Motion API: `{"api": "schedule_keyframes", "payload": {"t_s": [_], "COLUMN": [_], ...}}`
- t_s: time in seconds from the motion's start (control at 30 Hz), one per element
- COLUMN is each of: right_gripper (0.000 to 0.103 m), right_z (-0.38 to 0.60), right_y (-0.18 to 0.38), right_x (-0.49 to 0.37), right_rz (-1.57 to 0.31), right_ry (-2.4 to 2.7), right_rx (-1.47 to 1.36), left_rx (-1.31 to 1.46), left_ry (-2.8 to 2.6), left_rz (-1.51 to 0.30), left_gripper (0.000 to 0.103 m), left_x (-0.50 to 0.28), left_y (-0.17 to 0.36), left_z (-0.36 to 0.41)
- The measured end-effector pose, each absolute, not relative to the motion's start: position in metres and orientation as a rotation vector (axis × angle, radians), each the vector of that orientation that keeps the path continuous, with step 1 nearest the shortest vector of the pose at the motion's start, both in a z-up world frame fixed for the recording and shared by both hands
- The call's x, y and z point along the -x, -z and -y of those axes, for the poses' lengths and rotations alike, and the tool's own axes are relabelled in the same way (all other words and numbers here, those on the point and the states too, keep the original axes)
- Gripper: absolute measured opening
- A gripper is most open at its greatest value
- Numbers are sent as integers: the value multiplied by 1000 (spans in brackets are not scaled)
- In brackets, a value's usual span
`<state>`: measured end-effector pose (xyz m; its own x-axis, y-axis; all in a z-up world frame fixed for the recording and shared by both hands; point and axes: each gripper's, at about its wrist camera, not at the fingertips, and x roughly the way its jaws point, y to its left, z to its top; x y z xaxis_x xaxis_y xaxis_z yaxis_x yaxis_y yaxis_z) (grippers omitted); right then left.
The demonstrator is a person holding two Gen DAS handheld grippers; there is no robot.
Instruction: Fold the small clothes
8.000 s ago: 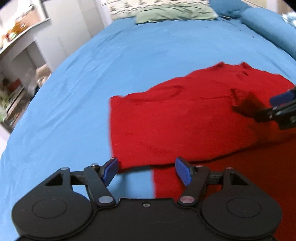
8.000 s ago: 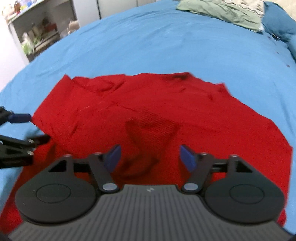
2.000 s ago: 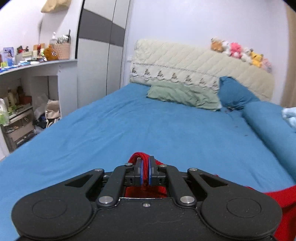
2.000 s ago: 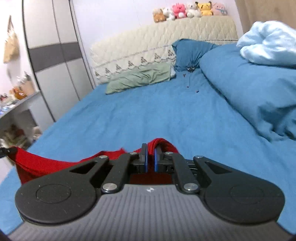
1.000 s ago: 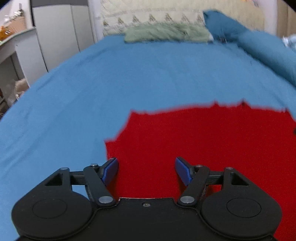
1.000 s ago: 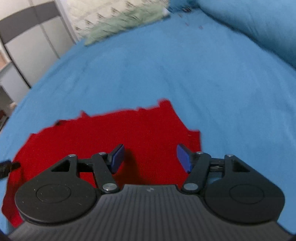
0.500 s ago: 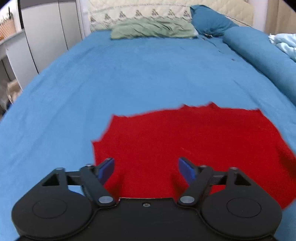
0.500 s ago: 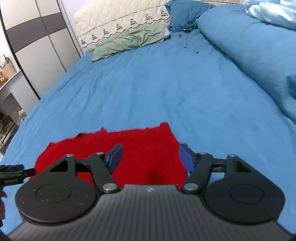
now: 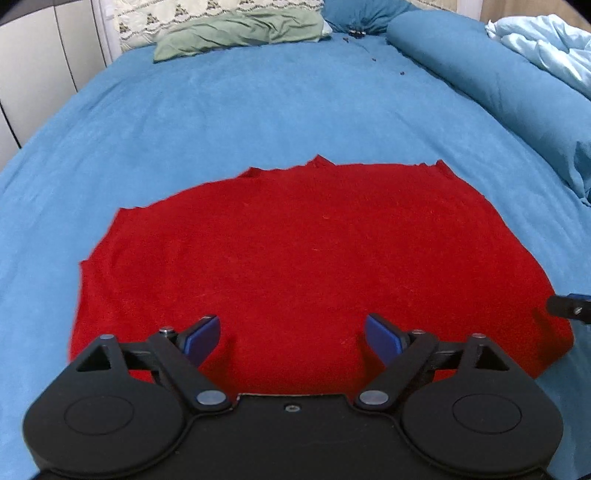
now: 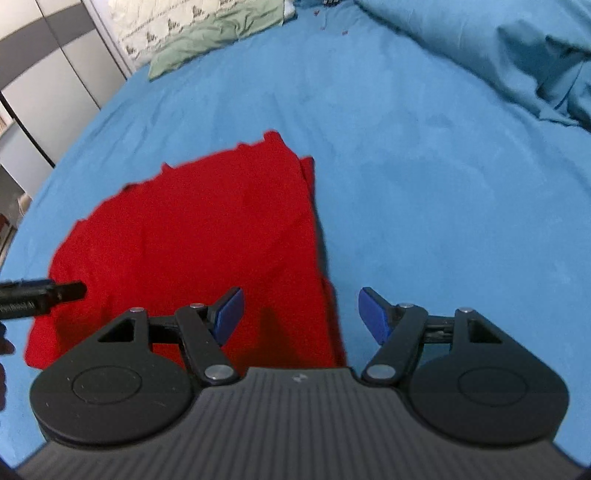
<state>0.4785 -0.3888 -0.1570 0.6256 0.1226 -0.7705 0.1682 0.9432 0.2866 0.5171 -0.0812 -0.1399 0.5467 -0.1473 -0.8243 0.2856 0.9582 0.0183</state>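
A red knitted garment (image 9: 310, 254) lies flat, folded over, on the blue bed sheet (image 9: 258, 107); it also shows in the right wrist view (image 10: 207, 229). My left gripper (image 9: 293, 338) is open and empty above the garment's near edge. My right gripper (image 10: 301, 314) is open and empty over the garment's right edge, its left finger above red cloth and its right finger above the sheet. The tip of the right gripper shows at the right edge of the left wrist view (image 9: 570, 306); the left gripper's tip shows at the left in the right wrist view (image 10: 44, 291).
A green pillow (image 9: 240, 31) and a dark blue pillow (image 9: 362, 14) lie at the head of the bed. A rolled blue duvet (image 9: 491, 81) with a pale blue blanket (image 9: 546, 48) runs along the right side. Wardrobe doors (image 10: 48, 81) stand at the left.
Both grippers have let go of the garment and opened; it now lies spread flat on the sheet. Both have tilted down and moved back over its near edge.
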Motion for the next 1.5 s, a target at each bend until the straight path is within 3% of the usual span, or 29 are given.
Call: {"api": "schedule_keyframes", "payload": {"t_s": [0.23,0.33,0.47,0.53,0.7,0.9,1.03,1.33,1.4,1.5], "right_gripper": [75,62,30,24,22,22,22,23,31,77], "right_z": [380,374,370,371,382,316,219,30,28,43], "right_y": [188,190,187,181,135,59,45,155,155,139], "right_x": [-494,-495,-498,-502,-503,-535,-564,-591,-586,-585], "right_rz": [-938,-940,-968,-987,-919,-801,-837,-1115,-1088,-1092], "right_ry": [-26,-54,-107,-105,-142,-407,-654,-828,-821,-859], "right_rx": [-267,-229,-227,-255,-492,-557,-446,-105,-94,-183], "left_rx": [-171,-142,-116,-130,-117,-128,-149,-142,-124,-117], "left_ry": [203,184,160,154,165,161,167,212,228,258], "left_rz": [-1090,-1138,-1174,-1175,-1191,-1154,-1122,-1160,-1141,-1106], "left_gripper": [89,98,103,103,103,98,98,98,98,99], "left_x": [-540,-549,-557,-557,-561,-547,-528,-480,-473,-472], "left_y": [167,178,186,186,183,150,135,178,177,170], "left_z": [88,81,78,81,78,35,-17,-89,-92,-94]}}
